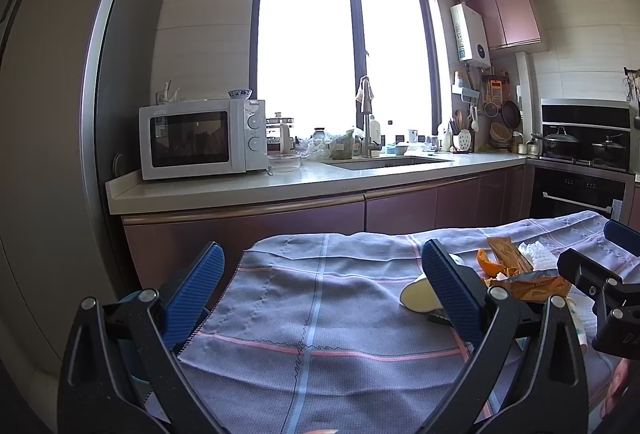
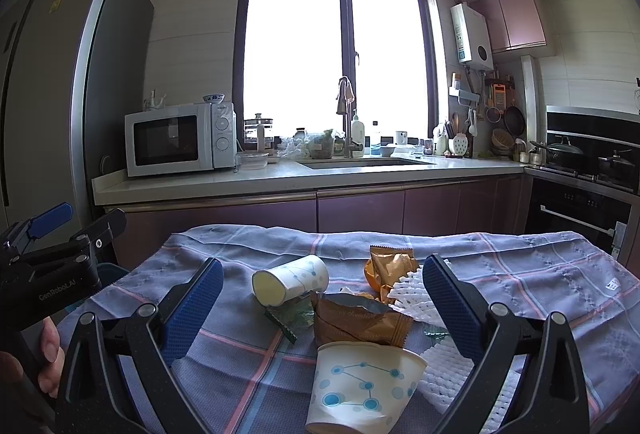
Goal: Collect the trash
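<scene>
Trash lies on a table under a checked cloth (image 2: 520,274). A paper cup (image 2: 292,280) lies on its side; it also shows in the left wrist view (image 1: 420,294). A second, crushed paper cup (image 2: 360,386) sits nearest the right gripper. Brown snack wrappers (image 2: 356,318) (image 2: 390,262), white foam netting (image 2: 412,294), a green wrapper (image 2: 292,318) and orange peel (image 1: 490,264) lie between them. My right gripper (image 2: 323,302) is open above the pile, holding nothing. My left gripper (image 1: 323,282) is open and empty over bare cloth, left of the trash.
A kitchen counter (image 2: 280,182) with a microwave (image 2: 180,138) and sink (image 2: 360,162) runs behind the table. A fridge (image 1: 48,114) stands at the left, an oven and hob (image 2: 580,194) at the right. A blue bin (image 1: 132,314) shows off the table's left edge.
</scene>
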The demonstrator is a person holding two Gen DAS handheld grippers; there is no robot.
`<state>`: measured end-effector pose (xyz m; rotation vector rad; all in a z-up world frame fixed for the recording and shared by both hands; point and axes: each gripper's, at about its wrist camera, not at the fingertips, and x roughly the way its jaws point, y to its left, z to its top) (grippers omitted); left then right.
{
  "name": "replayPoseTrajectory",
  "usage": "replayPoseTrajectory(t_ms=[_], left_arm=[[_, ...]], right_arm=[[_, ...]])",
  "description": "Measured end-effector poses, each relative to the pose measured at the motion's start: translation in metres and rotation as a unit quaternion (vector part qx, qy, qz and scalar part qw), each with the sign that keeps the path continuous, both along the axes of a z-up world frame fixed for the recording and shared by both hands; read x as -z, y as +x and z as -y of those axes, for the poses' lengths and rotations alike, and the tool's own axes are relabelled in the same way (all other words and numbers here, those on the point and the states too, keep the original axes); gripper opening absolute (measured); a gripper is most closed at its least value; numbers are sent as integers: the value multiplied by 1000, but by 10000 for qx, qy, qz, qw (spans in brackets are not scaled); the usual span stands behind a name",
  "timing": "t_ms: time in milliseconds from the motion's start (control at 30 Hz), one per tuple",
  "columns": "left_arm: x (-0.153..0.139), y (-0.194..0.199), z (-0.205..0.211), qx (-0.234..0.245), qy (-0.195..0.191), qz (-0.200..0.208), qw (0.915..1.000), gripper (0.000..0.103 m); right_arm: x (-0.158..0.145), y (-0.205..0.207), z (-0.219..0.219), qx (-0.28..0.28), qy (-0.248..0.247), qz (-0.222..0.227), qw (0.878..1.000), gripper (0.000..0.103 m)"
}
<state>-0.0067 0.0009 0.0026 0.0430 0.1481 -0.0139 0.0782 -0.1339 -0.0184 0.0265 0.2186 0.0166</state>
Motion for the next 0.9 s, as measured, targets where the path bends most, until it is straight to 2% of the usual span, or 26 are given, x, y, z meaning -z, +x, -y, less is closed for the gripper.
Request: replayPoseTrajectory(t_ms=[900], left_arm=[[5, 4, 6, 29, 30, -41, 10000, 97]], right_arm=[[5, 1, 0, 6, 52, -6, 10000, 96]])
